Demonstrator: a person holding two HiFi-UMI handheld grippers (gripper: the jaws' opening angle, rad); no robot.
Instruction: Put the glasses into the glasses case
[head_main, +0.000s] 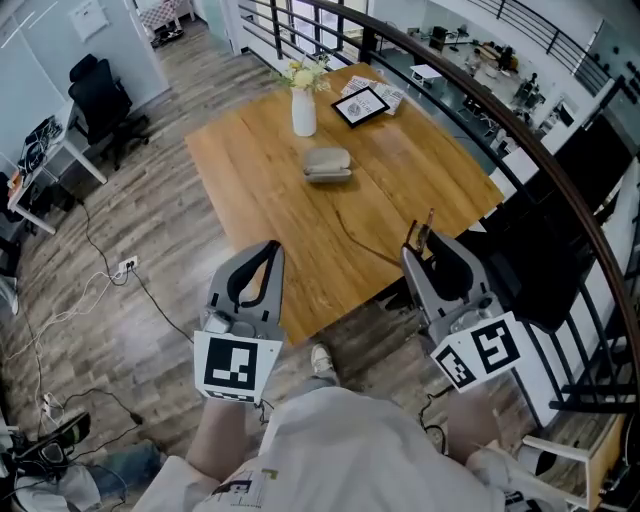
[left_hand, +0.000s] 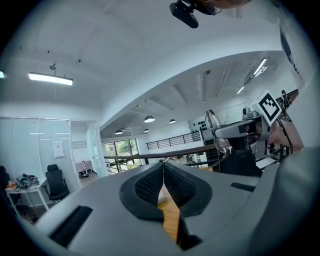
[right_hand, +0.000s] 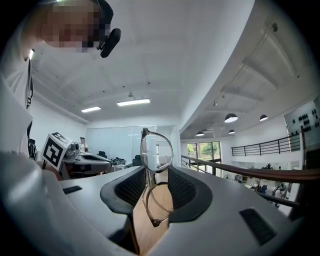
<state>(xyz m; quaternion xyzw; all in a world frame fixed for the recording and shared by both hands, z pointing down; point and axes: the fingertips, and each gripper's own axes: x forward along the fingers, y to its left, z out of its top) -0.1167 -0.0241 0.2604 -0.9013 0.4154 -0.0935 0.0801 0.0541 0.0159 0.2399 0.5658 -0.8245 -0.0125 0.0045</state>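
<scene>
As the head view looks down, left claw (head_main: 270, 250) and right claw (head_main: 413, 252) are held out level, side by side, at the surface's (head_main: 250, 190) near edge — the glasses case (head_main: 328, 165) lies well ahead, mid-surface. Left gripper view: jaws pressed together, nothing between them. Right gripper view: jaws clamp the glasses (right_hand: 156, 152) upright — the lower lens is half-hidden between them.

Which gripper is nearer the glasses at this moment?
Right. The glasses are held between the right gripper's fingers; the left gripper is apart from them, off to their left, its fingers shut on nothing.

Bright even light, fisheye-warped edges
</scene>
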